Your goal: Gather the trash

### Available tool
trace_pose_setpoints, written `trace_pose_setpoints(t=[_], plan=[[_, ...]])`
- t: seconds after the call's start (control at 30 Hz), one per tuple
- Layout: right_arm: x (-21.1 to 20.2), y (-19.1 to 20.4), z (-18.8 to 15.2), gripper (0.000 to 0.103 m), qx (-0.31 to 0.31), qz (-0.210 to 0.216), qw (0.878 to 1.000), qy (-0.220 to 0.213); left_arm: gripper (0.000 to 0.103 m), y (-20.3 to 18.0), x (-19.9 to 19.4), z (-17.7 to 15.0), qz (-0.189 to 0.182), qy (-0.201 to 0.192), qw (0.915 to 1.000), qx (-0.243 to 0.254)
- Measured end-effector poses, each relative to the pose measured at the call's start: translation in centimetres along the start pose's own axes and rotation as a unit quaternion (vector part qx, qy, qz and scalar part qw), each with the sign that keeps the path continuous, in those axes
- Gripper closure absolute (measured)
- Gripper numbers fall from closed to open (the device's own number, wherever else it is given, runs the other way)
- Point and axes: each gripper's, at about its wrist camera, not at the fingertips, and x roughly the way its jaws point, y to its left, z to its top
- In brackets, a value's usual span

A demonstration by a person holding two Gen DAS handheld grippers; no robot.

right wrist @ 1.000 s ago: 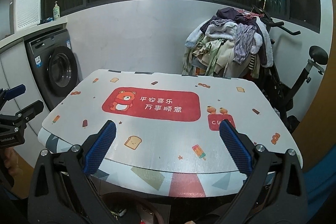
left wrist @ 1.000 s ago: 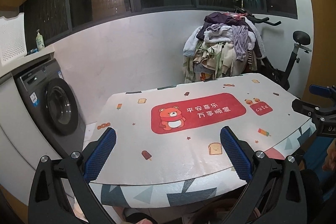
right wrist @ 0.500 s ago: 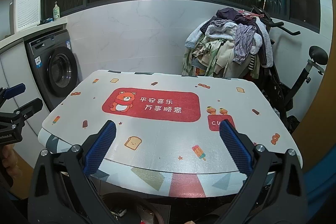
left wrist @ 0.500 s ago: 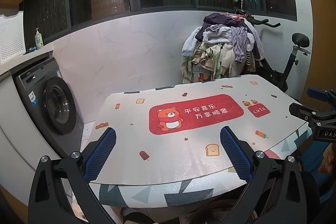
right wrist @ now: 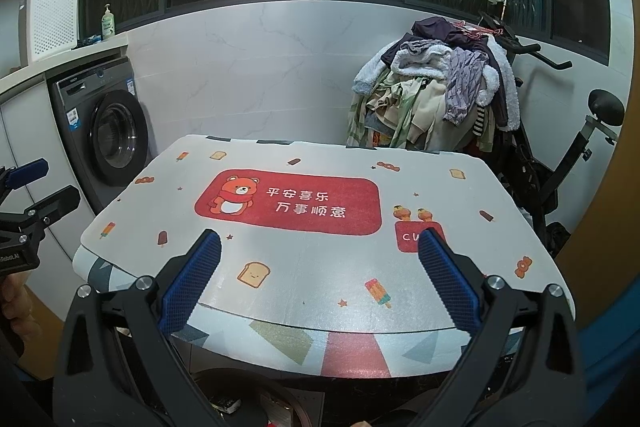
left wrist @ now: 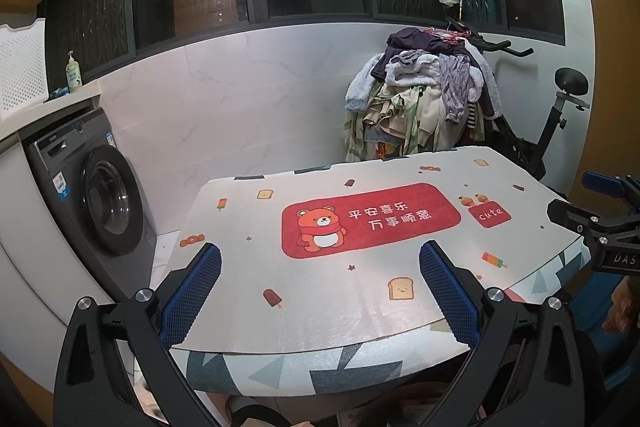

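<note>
My left gripper [left wrist: 320, 255] is open and holds nothing; its blue pads [left wrist: 192, 291] hang over the near edge of the table [left wrist: 280, 367]. My right gripper [right wrist: 319, 241] is open too, with nothing between its blue pads [right wrist: 448, 279], above the same table's front edge [right wrist: 352, 351]. A white mat with a red bear panel [left wrist: 370, 217] covers the table top; the panel [right wrist: 288, 201] also shows in the right wrist view. I can pick out no piece of trash in either view. Each gripper shows at the other view's edge: the right gripper [left wrist: 600, 215], the left gripper [right wrist: 36, 195].
A washing machine [left wrist: 100, 195] stands left of the table under a counter with a soap bottle [left wrist: 73, 73]. Behind the table's far right corner is an exercise bike [right wrist: 560, 163] piled with clothes [right wrist: 436, 99]. A dark round rim [right wrist: 248, 399] shows under the table.
Almost nothing: the left wrist view has drifted slightly. Both grippers stay open and hold nothing.
</note>
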Motion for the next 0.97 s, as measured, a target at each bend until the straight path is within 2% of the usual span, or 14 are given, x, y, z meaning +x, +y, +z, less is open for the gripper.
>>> trace_pose_setpoints(t=[0.97], plan=[[-0.54,-0.10,0.68,0.006,-0.003,0.000,1.000,-0.004,0.006,0.04,-0.12,0.26,-0.001,-0.007,1.0000,-0.003]])
